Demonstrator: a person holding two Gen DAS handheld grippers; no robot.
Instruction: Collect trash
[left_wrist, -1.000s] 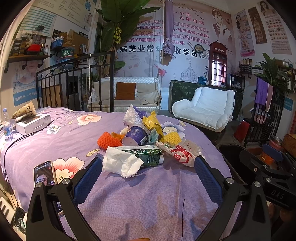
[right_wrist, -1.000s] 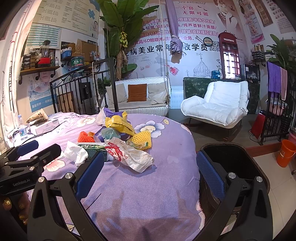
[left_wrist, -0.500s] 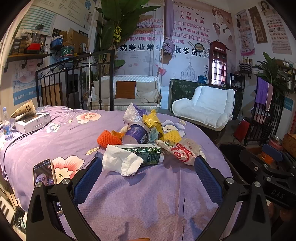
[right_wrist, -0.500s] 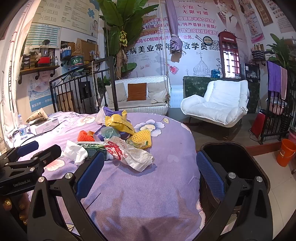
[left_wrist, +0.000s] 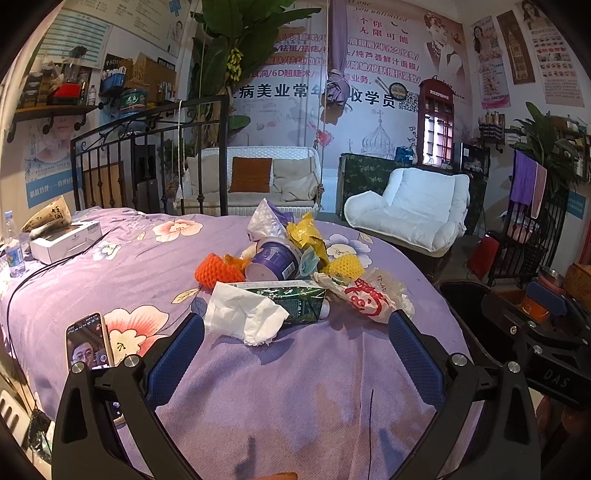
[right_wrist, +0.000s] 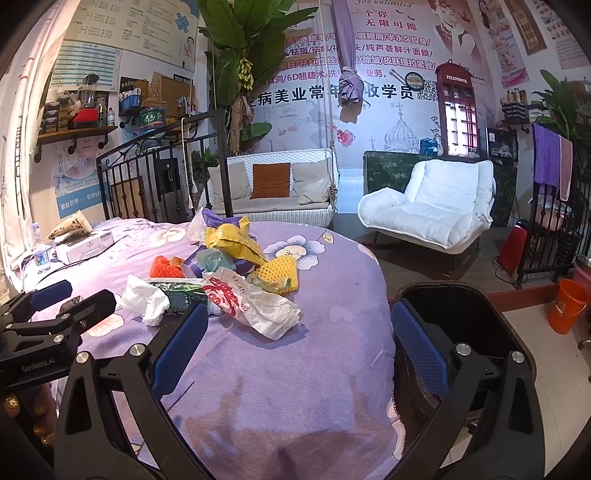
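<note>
A pile of trash lies on the purple bedspread (left_wrist: 295, 369): a crumpled white tissue (left_wrist: 243, 314), a green carton (left_wrist: 295, 297), a purple cup (left_wrist: 273, 260), orange foam net (left_wrist: 216, 272), yellow foam net (left_wrist: 341, 266), a yellow wrapper (left_wrist: 306, 232) and a white bag with red print (left_wrist: 365, 295). My left gripper (left_wrist: 295, 332) is open and empty, just short of the tissue. My right gripper (right_wrist: 295, 325) is open and empty, near the white bag (right_wrist: 251, 302). A black bin (right_wrist: 461, 317) stands beside the bed, behind my right finger.
A phone (left_wrist: 88, 341) lies at the bed's left edge. A white box (left_wrist: 64, 242) and water bottle (left_wrist: 13, 251) sit far left by a black cable. An iron headboard (left_wrist: 147, 155), white armchair (left_wrist: 410, 206) and orange bucket (right_wrist: 567, 306) stand beyond.
Both grippers have eased slightly forward toward the trash pile. Jaws stay open; nothing was grasped.
</note>
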